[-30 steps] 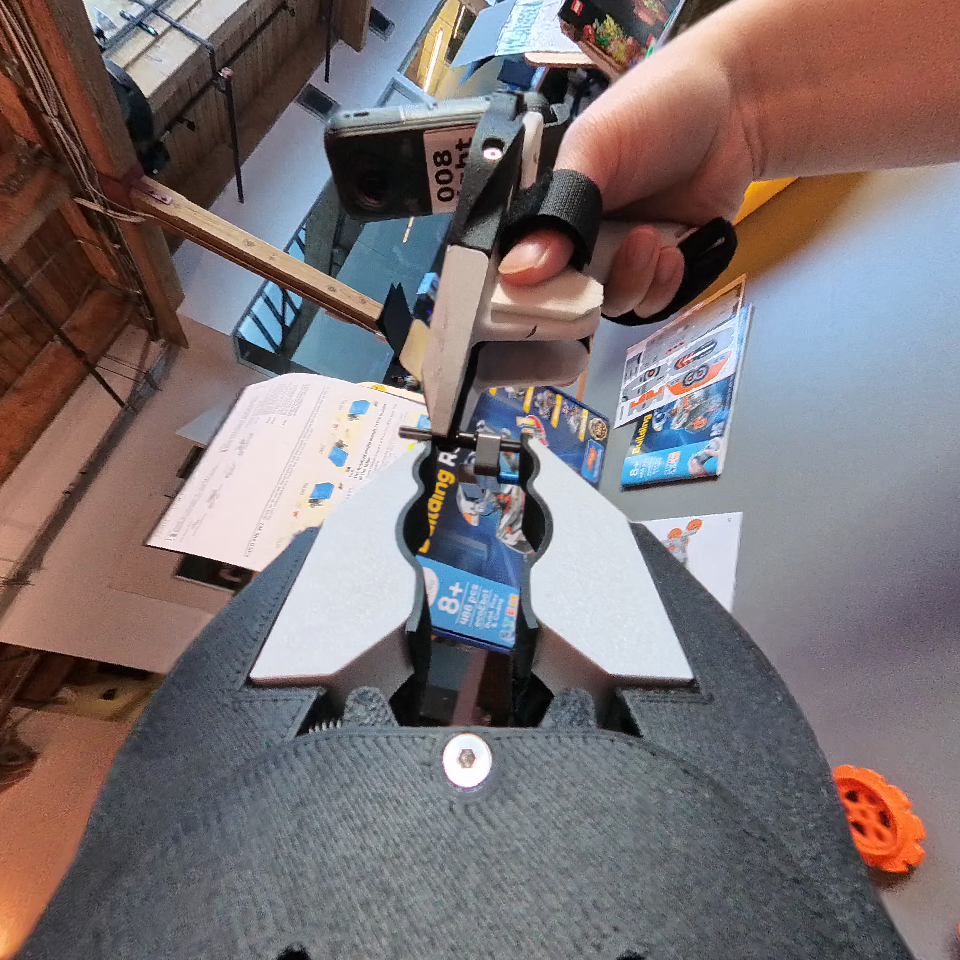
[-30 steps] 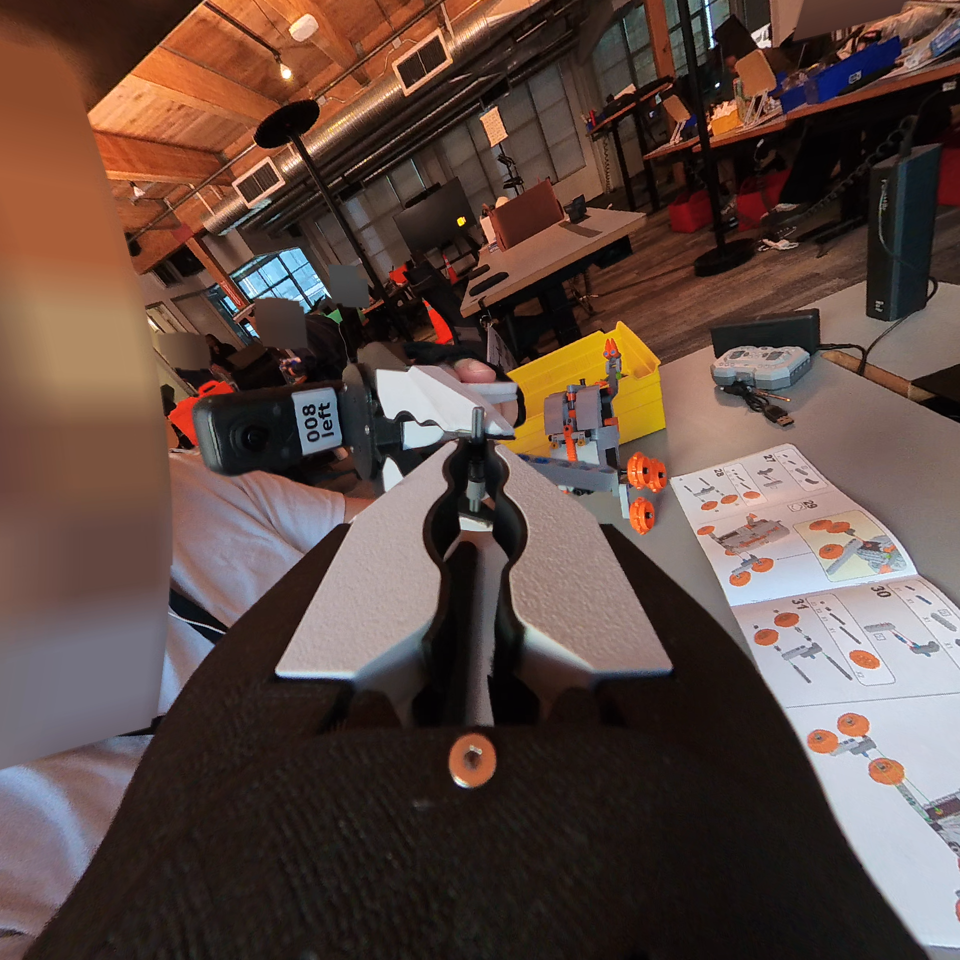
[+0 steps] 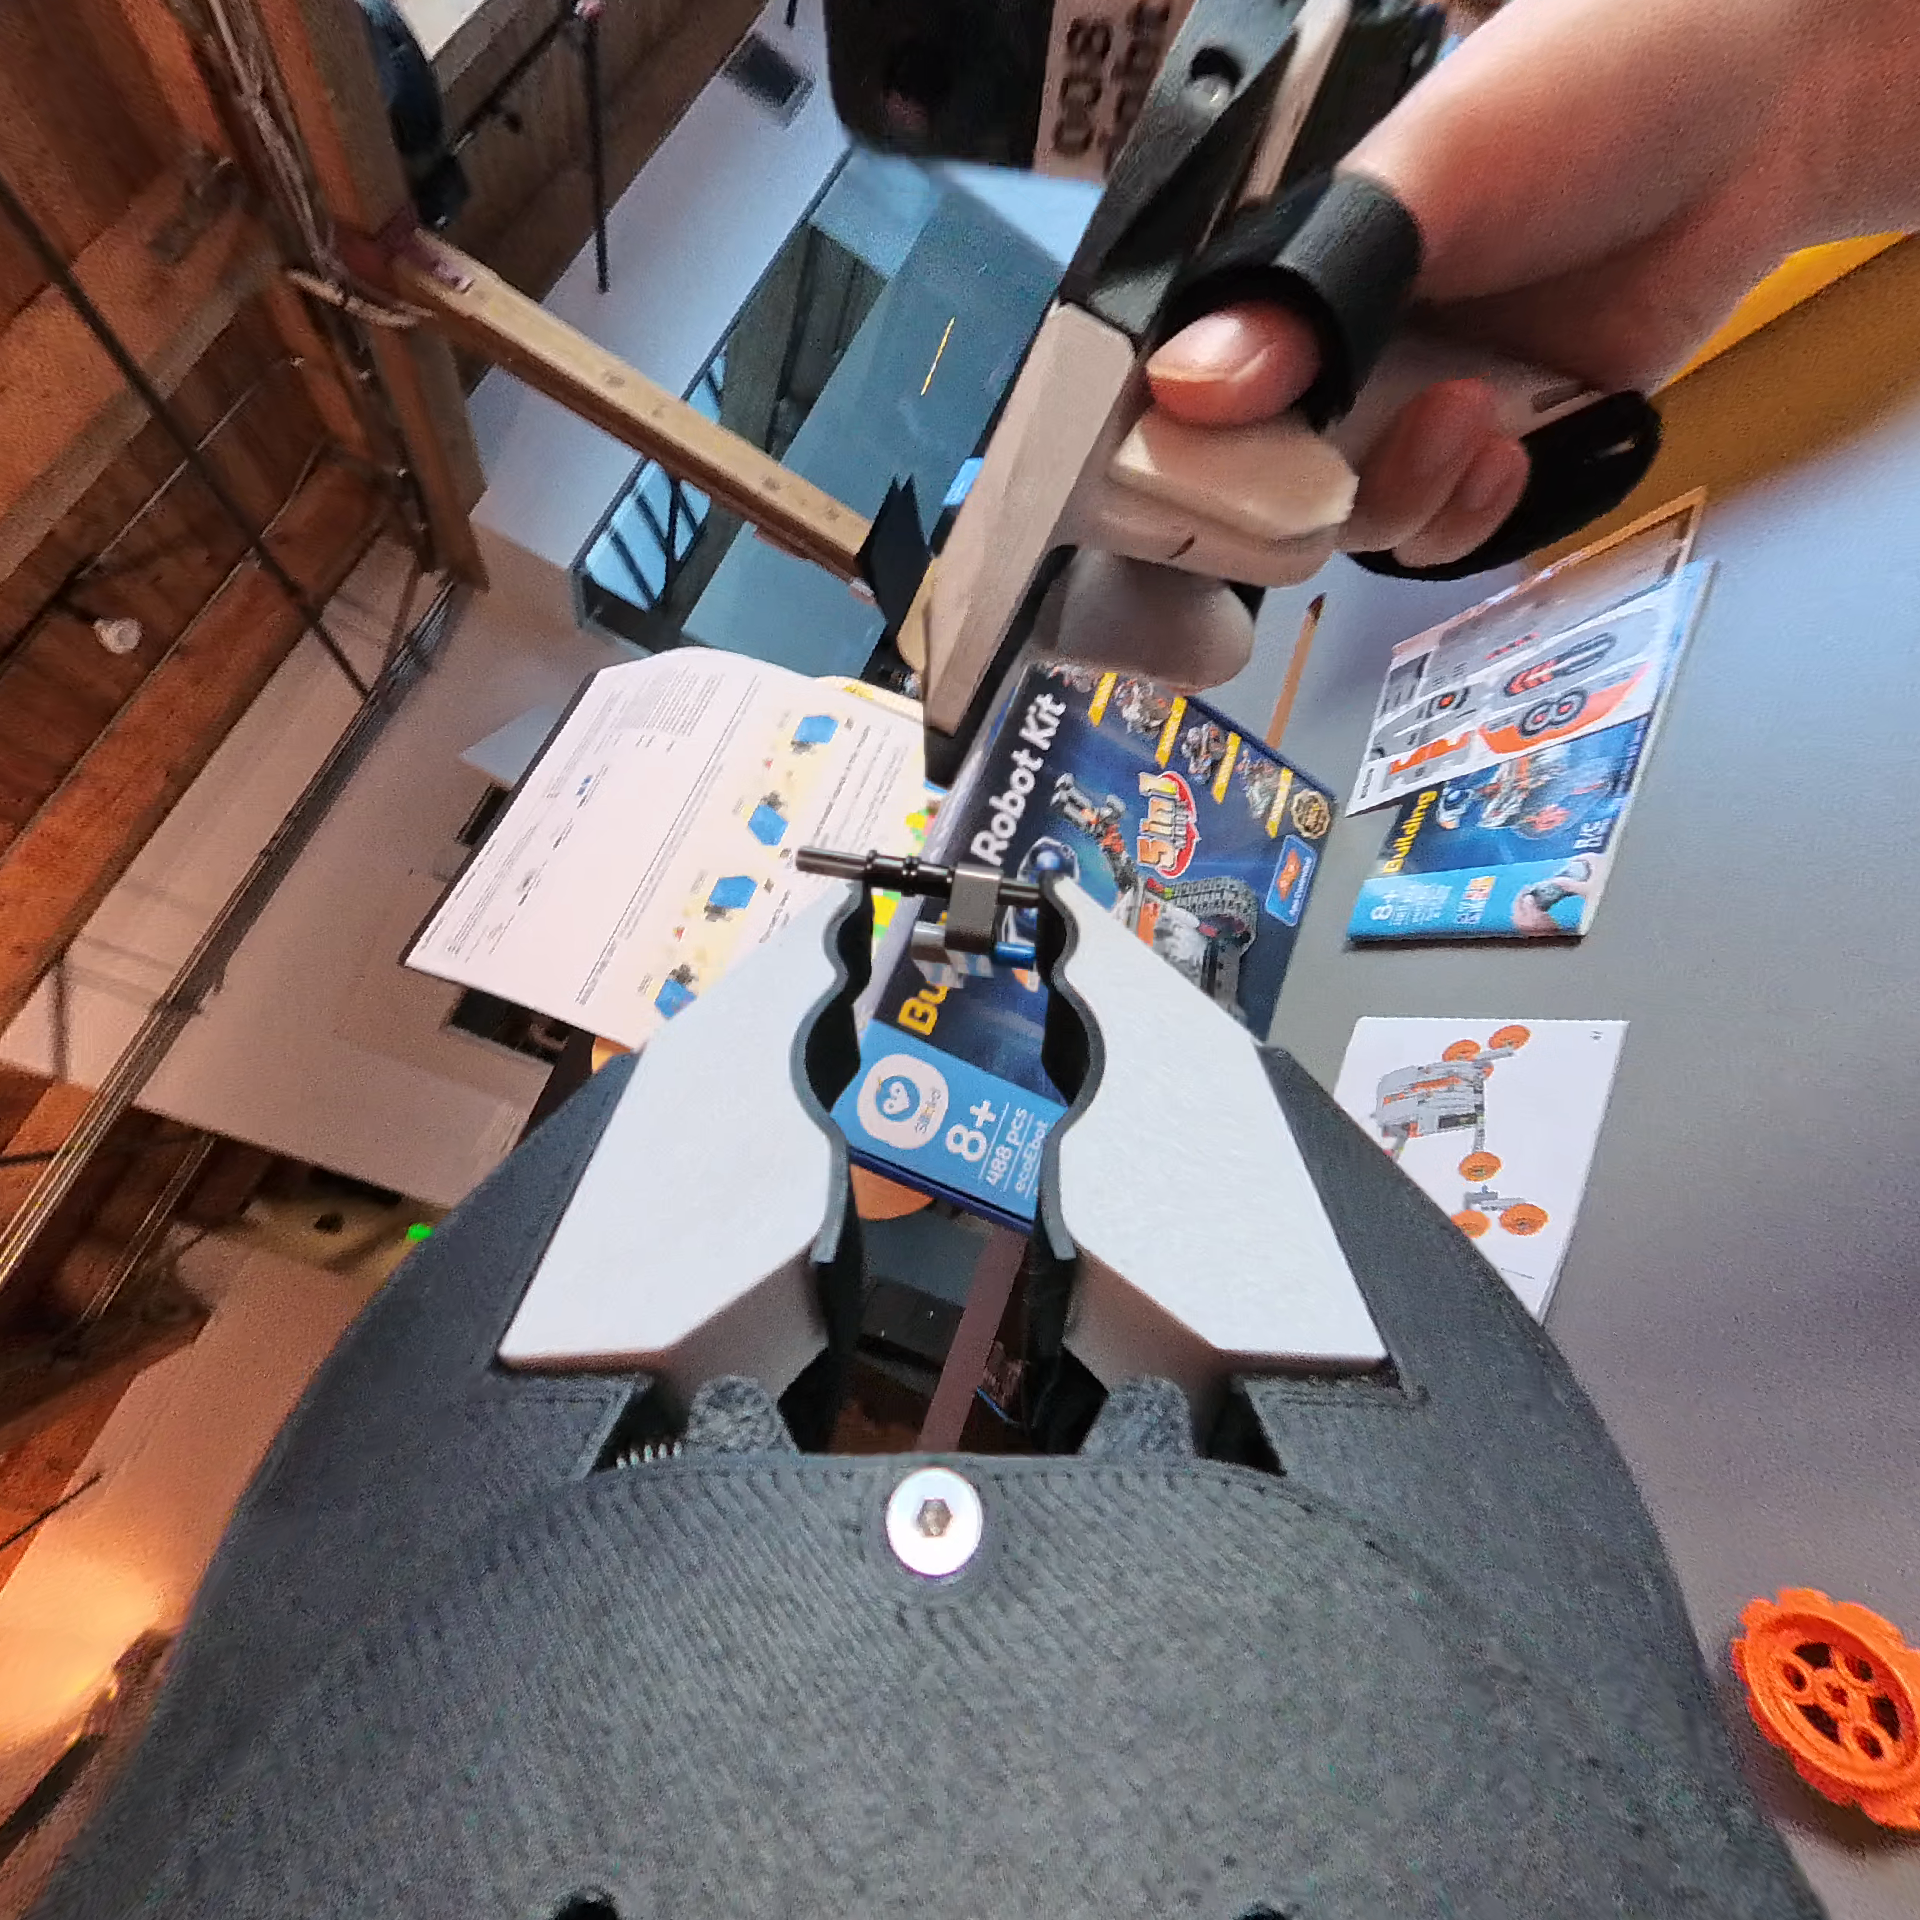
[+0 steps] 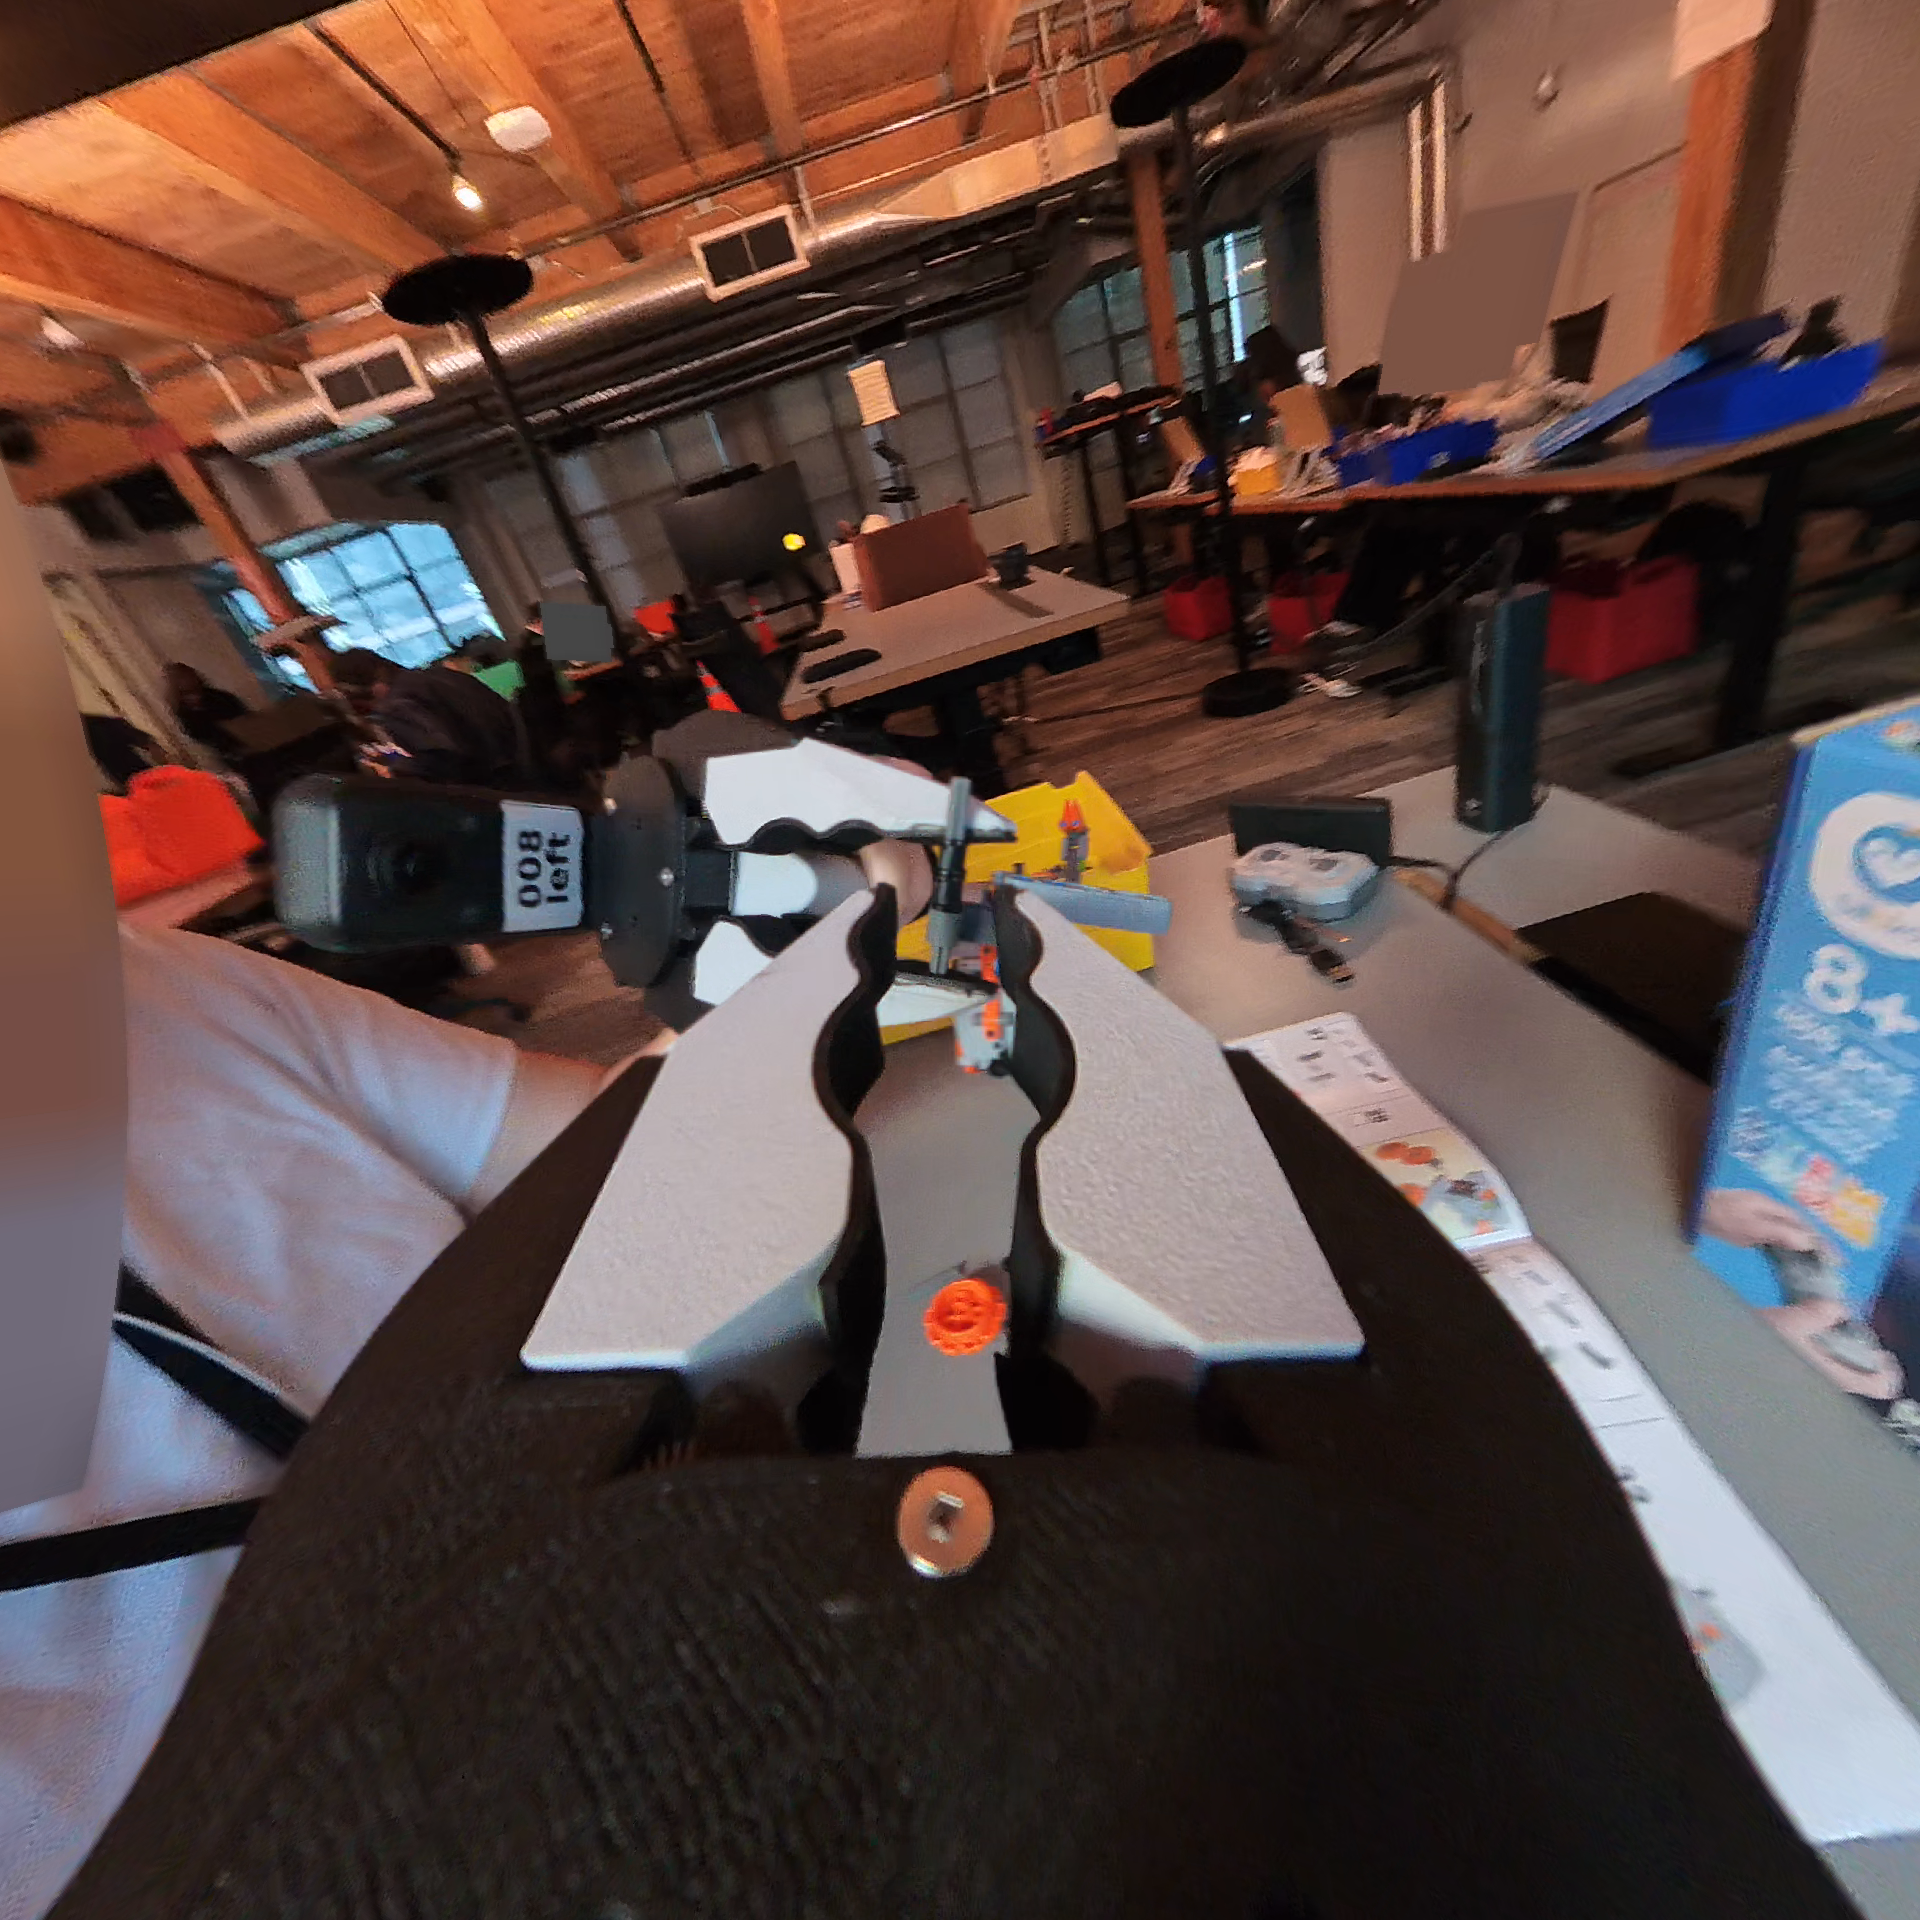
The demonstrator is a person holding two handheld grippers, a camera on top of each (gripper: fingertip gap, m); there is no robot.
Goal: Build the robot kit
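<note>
- A second ago the right claw [image 4: 940, 914] was pressed on the axle piece [image 3: 940, 894]; now it is spread, clear of it.
- Only the right view shows the wheel [image 4: 964, 1317] on the surface [image 4: 1351, 1039] between its fingers.
- The left claw [image 3: 951, 899] pinches the piece at its tips.

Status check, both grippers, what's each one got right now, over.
Left gripper shut on small black axle with grey connector, held in air. Right gripper open, empty, close beside that part. Blue kit box, booklets, orange wheel on table below.
</note>
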